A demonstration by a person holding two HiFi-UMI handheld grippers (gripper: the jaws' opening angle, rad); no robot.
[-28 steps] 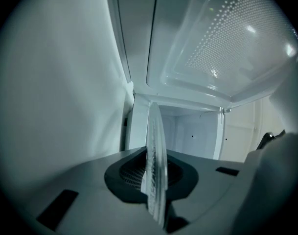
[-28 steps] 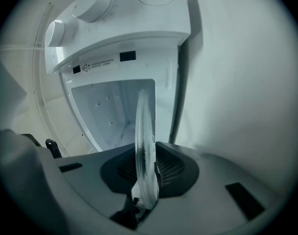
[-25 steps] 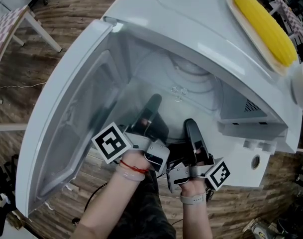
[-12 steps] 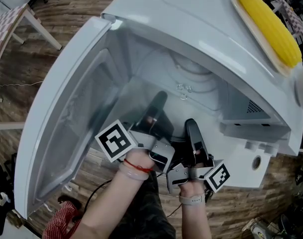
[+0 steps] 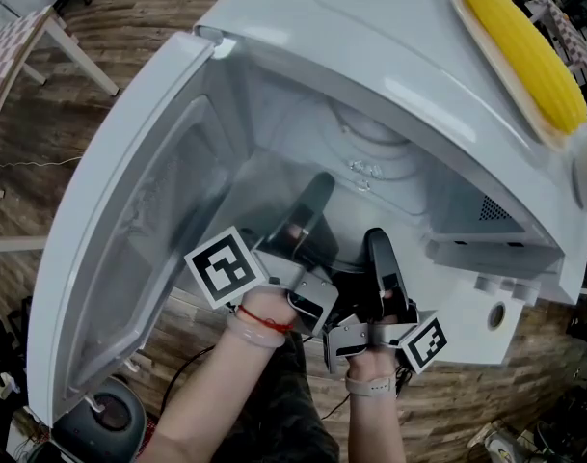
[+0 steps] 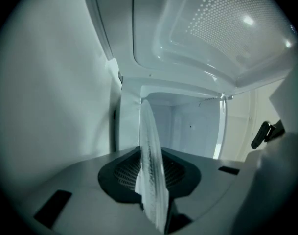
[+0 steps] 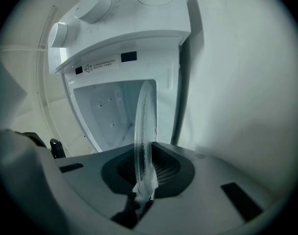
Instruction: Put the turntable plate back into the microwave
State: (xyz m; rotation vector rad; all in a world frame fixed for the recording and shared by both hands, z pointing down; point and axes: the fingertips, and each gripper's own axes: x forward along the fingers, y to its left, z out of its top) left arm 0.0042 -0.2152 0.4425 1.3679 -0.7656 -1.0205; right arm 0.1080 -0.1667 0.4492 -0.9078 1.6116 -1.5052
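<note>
The clear glass turntable plate (image 5: 362, 170) is held flat in the mouth of the white microwave (image 5: 370, 37), whose door (image 5: 144, 220) hangs open to the left. My left gripper (image 5: 314, 193) is shut on the plate's near left rim, and my right gripper (image 5: 376, 244) is shut on the near right rim. In the left gripper view the plate (image 6: 149, 155) runs edge-on between the jaws of the left gripper (image 6: 151, 182) toward the cavity. In the right gripper view the plate (image 7: 144, 126) shows edge-on in the right gripper (image 7: 144, 175), below the control panel.
A yellow corn cob (image 5: 520, 51) lies on a dish on top of the microwave. A round knob (image 5: 495, 313) sits on the front panel at right. A grey round device (image 5: 105, 418) stands on the wooden floor at lower left, and a table leg (image 5: 76, 61) at upper left.
Both grippers have pushed the plate a little deeper into the cavity. A grey round device has come into view at the lower left.
</note>
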